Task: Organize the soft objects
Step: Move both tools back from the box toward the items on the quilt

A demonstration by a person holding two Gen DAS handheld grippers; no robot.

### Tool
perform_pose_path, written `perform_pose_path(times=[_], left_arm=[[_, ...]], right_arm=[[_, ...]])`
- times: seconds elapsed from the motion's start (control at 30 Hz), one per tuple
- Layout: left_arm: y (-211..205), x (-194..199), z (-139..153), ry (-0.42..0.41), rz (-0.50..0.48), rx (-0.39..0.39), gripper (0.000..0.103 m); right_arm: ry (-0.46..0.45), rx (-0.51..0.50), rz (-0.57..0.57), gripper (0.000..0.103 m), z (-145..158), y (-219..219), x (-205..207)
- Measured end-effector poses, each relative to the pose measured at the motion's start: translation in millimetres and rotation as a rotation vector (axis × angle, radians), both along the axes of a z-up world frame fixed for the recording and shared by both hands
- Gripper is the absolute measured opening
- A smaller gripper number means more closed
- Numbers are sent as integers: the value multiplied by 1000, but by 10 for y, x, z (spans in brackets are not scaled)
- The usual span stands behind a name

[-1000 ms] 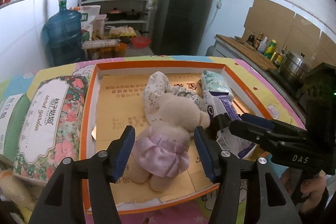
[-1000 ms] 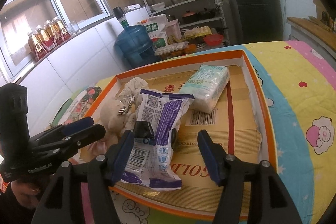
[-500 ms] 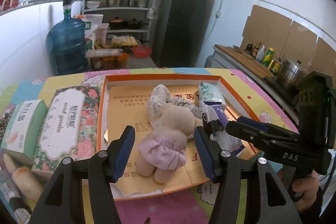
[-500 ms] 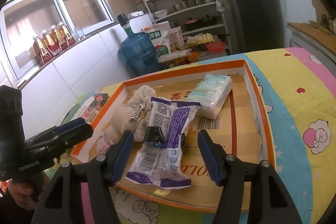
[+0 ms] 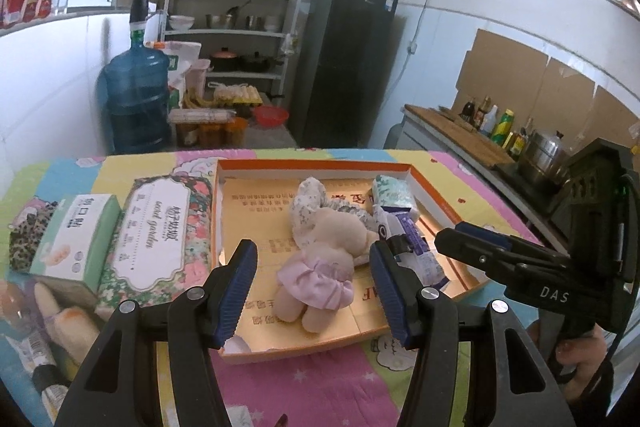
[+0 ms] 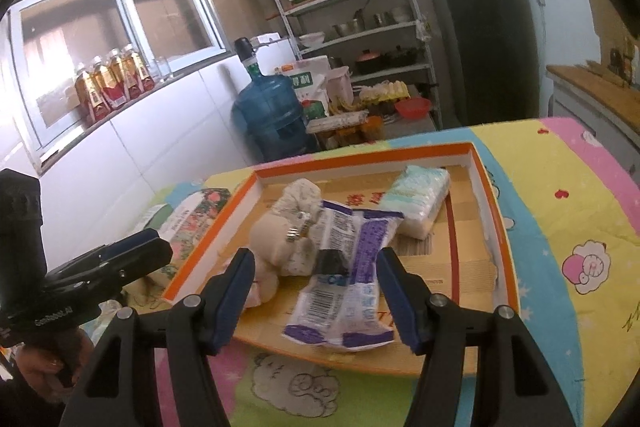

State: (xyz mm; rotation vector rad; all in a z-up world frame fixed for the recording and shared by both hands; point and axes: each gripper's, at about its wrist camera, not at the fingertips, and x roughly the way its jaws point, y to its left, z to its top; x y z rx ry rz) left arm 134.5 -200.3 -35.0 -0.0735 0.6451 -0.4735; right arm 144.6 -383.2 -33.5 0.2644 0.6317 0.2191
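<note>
Kitchen table's orange tray (image 5: 430, 183) holds a pink-skirted plush bunny (image 5: 324, 259), seemingly face-down; both grippers gape empty.

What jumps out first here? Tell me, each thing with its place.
The plush bunny in a pink skirt lies in the middle of the orange-rimmed box, framed by the open left tool. Beside it, nearer the right tool, which is open too, lies a purple-and-white packet, with a pale tissue pack toward the box's far corner. Outside the box, to its left, sits a floral tissue box.
</note>
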Motion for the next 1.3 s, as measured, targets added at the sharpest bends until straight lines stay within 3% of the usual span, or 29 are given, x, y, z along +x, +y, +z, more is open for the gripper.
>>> perform_pose_path(times=[0.63,1.3], left_arm=[[825,-481,231,-100,138,-31,60],[1662,-716,107,-88,260,-74,60]], right_arm=[[-59,-40,105,63,243,778,-170],[-19,-68,176,63,138,1528,-291]])
